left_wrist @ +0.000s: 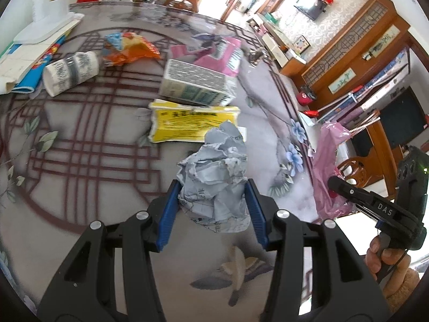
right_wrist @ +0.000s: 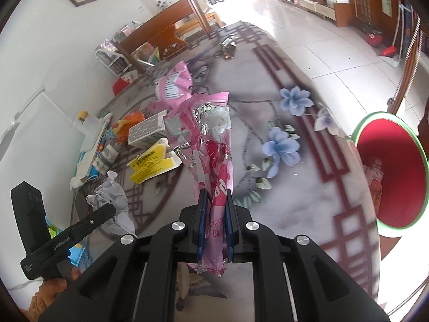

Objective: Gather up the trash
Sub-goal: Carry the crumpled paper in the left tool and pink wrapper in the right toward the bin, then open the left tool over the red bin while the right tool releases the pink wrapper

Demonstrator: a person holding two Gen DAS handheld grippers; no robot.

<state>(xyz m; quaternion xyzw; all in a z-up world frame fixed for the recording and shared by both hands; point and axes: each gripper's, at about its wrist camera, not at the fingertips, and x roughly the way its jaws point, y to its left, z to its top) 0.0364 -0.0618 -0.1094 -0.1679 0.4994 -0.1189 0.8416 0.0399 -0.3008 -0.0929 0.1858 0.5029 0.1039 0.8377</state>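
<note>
Left gripper [left_wrist: 214, 201] has the crumpled grey paper [left_wrist: 214, 185] pinched between its blue pads, lifted above the patterned table [left_wrist: 80, 161]. Right gripper [right_wrist: 215, 214] is clamped tight on a pink foil wrapper [right_wrist: 211, 145], held over the table's edge, near the red bin [right_wrist: 388, 174]!

Patterned table [left_wrist: 80, 161]: cup [left_wrist: 70, 72], carton [left_wrist: 197, 83], wrappers [left_wrist: 128, 48].

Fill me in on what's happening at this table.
A person is clearing trash with a gripper in each hand. The left gripper is shut on a crumpled paper ball; the right gripper pinches a pink foil wrapper. A red bin waits beside the table. Cartons, wrappers and a cup remain.
</note>
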